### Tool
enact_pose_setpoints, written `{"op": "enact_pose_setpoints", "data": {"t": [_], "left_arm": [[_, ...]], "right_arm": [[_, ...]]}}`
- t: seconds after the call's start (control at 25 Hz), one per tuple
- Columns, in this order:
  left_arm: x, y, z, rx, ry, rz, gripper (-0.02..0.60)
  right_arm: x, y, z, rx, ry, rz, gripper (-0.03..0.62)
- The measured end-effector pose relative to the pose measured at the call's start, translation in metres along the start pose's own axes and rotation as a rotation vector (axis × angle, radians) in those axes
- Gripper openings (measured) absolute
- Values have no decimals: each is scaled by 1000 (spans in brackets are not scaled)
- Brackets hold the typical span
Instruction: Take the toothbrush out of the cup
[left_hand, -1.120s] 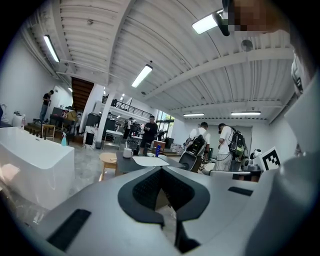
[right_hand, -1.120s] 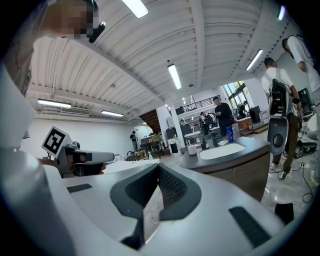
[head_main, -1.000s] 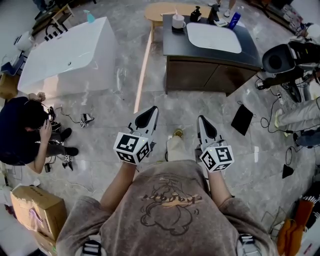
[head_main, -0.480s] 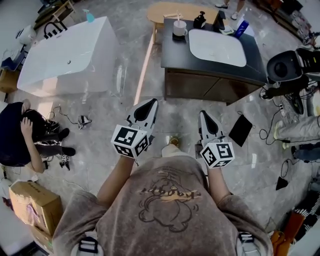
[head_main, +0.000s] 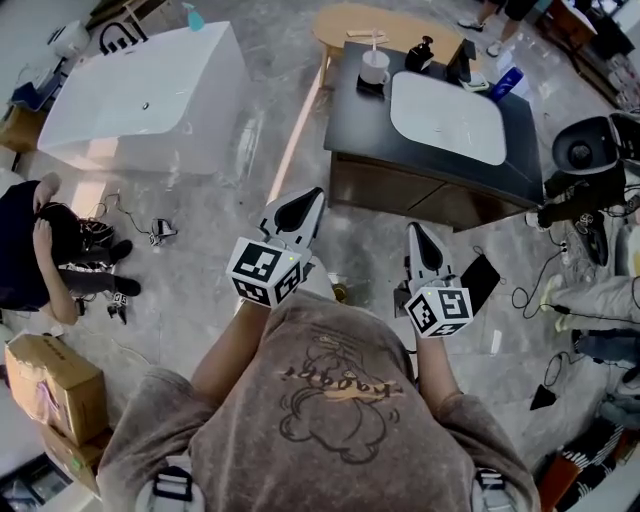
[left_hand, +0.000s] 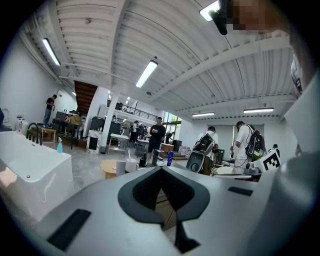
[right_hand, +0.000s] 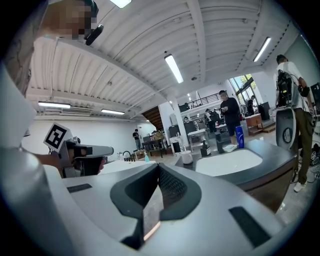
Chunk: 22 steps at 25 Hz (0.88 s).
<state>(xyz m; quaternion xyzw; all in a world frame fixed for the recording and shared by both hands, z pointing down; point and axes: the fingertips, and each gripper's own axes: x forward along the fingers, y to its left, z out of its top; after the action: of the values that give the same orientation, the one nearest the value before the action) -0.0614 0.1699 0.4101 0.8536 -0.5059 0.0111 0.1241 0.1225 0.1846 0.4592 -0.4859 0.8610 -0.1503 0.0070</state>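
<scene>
A white cup (head_main: 374, 67) with a toothbrush (head_main: 376, 42) standing in it sits on the far left corner of a dark vanity counter (head_main: 350, 105). The cup (left_hand: 132, 165) also shows small and far off in the left gripper view, and the cup (right_hand: 186, 158) beside the basin in the right gripper view. My left gripper (head_main: 316, 193) and right gripper (head_main: 413, 229) are held side by side in front of my chest, pointing at the vanity and well short of it. Both are shut with nothing in them.
A white basin (head_main: 447, 116) fills the counter, with a dark soap dispenser (head_main: 420, 52) and a blue bottle (head_main: 507, 82) behind it. A white bathtub (head_main: 150, 95) stands at the left. A person (head_main: 30, 245) crouches on the floor there, and a black tablet (head_main: 480, 281) and cables lie at the right.
The vanity and cup have come nearer in the head view as I walk toward them. Both grippers stay shut and keep their place in front of me.
</scene>
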Motion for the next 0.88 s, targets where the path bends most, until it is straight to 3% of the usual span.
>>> {"op": "enact_pose_setpoints", "data": {"t": [0.48,0.88], "left_arm": [[96,48,8,0,25,-24,20],[214,115,57,13,19,-100,20]], "right_arm": [[91,-44,10,-29,16,6,3],[205,-92,59,-39,-3,-47,3]]}}
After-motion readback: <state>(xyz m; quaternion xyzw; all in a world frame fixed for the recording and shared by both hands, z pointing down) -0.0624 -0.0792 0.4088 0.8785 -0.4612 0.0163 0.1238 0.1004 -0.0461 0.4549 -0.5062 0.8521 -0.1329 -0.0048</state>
